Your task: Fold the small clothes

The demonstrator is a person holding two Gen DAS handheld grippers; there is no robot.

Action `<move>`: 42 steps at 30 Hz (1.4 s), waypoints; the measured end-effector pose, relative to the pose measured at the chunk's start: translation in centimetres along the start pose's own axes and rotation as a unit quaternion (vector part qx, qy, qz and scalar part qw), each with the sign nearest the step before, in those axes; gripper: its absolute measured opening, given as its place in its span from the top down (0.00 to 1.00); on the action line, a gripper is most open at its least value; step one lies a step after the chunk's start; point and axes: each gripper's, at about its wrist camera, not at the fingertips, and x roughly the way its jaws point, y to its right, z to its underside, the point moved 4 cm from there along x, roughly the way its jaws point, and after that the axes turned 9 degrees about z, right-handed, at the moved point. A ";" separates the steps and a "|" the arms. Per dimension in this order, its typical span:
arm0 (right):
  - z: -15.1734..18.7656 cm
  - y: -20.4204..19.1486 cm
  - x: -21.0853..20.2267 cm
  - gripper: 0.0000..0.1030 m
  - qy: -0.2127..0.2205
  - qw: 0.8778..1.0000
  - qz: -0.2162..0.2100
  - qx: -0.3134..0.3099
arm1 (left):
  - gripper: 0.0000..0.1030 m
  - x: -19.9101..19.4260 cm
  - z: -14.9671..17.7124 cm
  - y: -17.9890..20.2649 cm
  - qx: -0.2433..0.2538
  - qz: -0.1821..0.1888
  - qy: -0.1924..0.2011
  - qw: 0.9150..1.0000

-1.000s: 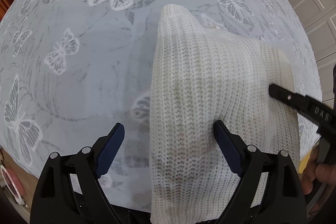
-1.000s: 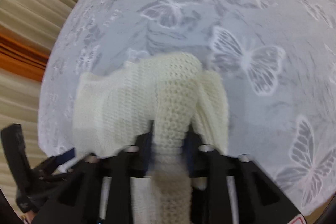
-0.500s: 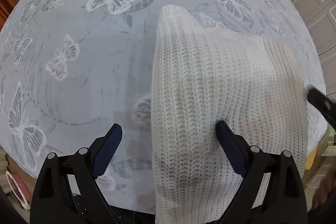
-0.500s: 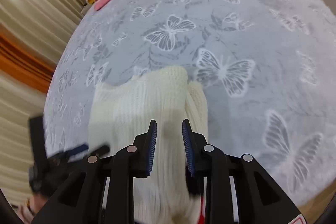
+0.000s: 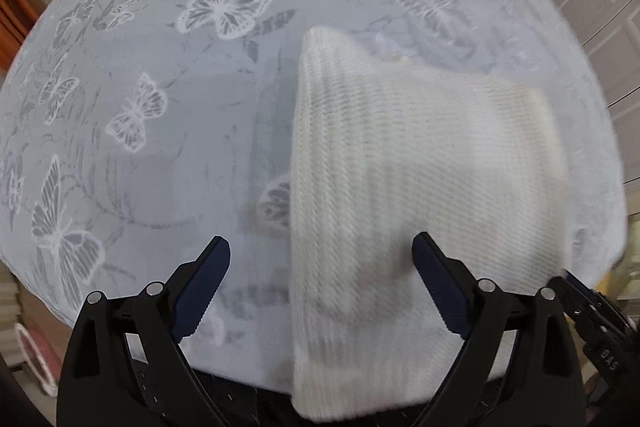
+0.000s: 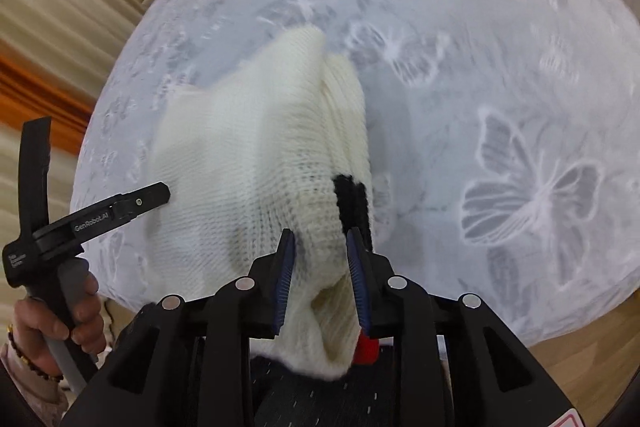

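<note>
At bottom centre, the right hand-held gripper (image 6: 320, 247) has just been opening, its jaws parted over the white sweater (image 6: 256, 155). The left hand-held gripper (image 5: 320, 255) is spread. The sweater lies on the butterfly cloth (image 6: 500, 67).

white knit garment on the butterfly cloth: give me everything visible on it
The white knit garment is cream, chunky ribbed knit that looks like wool, with a small black patch near its edge by the right tool. It lies folded over on the butterfly-print cloth, layers showing along one side, its near end hanging over the edge. The right tool stands open around that end, having just been opening. The open left tool straddles its other side, with no visible grip.
</note>
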 end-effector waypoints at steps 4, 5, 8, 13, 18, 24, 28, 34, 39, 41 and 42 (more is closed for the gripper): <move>1.5 0.3 -1.2 0.50 0.005 1.000 0.012 -0.012 | 0.12 -2.2 2.3 -0.2 -0.002 0.034 0.002 0.999; 1.7 0.6 -0.9 0.50 -0.003 1.000 0.008 -0.011 | 0.12 -2.4 3.2 -0.5 -0.013 0.043 -0.004 0.999; 3.6 0.8 0.7 0.59 -0.040 0.999 -0.017 -0.005 | 0.12 -1.8 5.7 -1.3 -0.038 0.060 -0.031 0.997; 4.6 0.2 -0.9 0.89 -0.014 0.999 -0.030 0.003 | 0.12 -0.8 8.9 -2.0 -0.041 0.042 -0.061 0.996; 6.0 1.6 3.0 0.86 -0.068 0.997 0.010 -0.020 | 0.12 -0.1 9.2 -2.1 -0.030 0.032 -0.064 0.997; 4.3 1.1 0.3 0.65 -0.046 0.999 -0.010 0.004 | 0.12 -0.8 8.0 -1.6 -0.035 0.043 -0.050 0.997; 1.1 0.7 -1.4 0.33 0.000 1.000 -0.010 0.005 | 0.12 -1.5 6.7 -1.6 -0.041 0.056 -0.036 0.997; -2.8 0.2 3.2 0.28 -0.028 0.999 -0.021 0.023 | 0.12 -1.3 4.4 -1.4 -0.039 0.057 -0.029 0.997; -3.4 0.8 7.3 0.28 -0.081 0.991 -0.076 0.078 | 0.10 1.2 2.1 -1.0 -0.040 0.080 -0.036 0.995; -3.1 1.0 7.9 0.24 -0.085 0.988 -0.091 0.087 | 0.09 2.2 1.7 -1.2 -0.054 0.087 -0.044 0.994; -2.9 1.0 8.2 0.21 -0.082 0.988 -0.095 0.090 | 0.09 3.1 1.3 -1.4 -0.066 0.100 -0.053 0.991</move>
